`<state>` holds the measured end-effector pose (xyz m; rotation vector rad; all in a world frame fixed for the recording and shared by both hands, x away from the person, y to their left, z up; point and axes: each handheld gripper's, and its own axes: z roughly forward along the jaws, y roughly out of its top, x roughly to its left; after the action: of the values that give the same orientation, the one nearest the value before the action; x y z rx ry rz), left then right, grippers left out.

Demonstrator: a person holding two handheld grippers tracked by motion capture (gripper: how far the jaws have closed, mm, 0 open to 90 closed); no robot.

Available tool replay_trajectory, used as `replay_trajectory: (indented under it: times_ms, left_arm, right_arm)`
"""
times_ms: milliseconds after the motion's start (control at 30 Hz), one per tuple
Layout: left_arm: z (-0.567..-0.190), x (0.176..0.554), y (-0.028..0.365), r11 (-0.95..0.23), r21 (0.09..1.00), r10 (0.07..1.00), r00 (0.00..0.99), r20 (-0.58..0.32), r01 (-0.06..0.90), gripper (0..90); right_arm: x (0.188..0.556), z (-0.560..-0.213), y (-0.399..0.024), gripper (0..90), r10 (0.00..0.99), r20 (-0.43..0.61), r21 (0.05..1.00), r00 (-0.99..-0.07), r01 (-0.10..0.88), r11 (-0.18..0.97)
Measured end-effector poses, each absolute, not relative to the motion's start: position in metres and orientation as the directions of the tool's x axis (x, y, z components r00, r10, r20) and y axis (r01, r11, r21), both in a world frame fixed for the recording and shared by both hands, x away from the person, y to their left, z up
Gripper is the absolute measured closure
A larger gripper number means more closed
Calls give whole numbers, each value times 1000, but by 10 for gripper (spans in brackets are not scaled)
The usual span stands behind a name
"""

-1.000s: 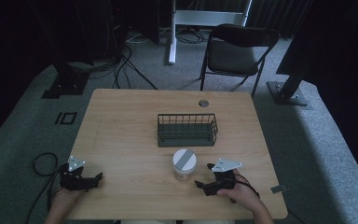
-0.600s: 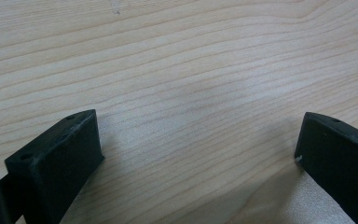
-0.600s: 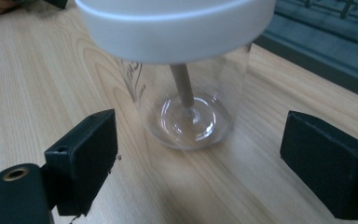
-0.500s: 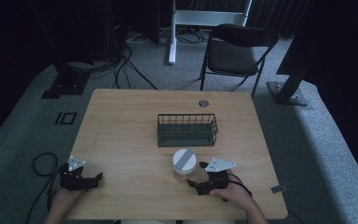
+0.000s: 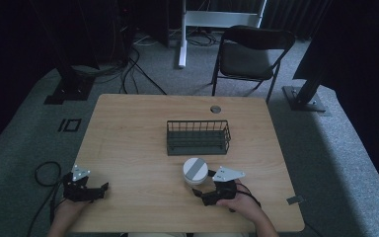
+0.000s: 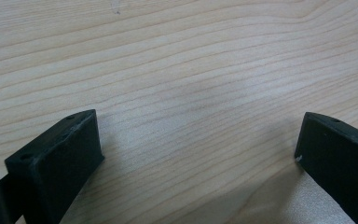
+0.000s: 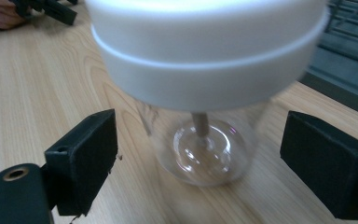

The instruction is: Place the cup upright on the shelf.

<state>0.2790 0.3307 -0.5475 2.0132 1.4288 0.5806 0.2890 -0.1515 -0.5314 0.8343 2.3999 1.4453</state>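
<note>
A clear jar with a white lid [image 5: 195, 171] stands upright on the wooden table [image 5: 138, 138], just in front of a dark wire basket [image 5: 198, 137]. My right gripper [image 5: 204, 185] sits open right beside the jar, at its front right. In the right gripper view the jar [image 7: 200, 70] looms close, its glass base between and just beyond the spread jaws of the right gripper [image 7: 205, 149], which do not touch it. My left gripper [image 5: 102, 189] rests open at the table's front left corner. In its own view the left gripper [image 6: 198, 149] holds nothing, with bare wood between the jaws.
The basket [image 7: 349, 37] looks empty and lies behind the jar. A small round grommet [image 5: 215, 109] is set near the table's far edge. A folding chair [image 5: 251, 54] stands beyond the table. The other hand [image 7: 0, 16] shows far off.
My right gripper has slid a little to the left, closer to the jar. The jar, the basket and the left gripper have stayed in place.
</note>
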Motion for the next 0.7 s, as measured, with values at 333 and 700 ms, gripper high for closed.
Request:
replay_trajectory:
  times_ms: [333,700]
  left_arm:
    - [-548,279,331,-244,687,945,326,10,685,6]
    - [-548,279,331,-244,687,945,326,10,685,6]
  right_arm:
    - [289,-538,-139,109,611,99,878,-786,358,318]
    - [290,-539,-132,108,654,115,883,-748,378,277]
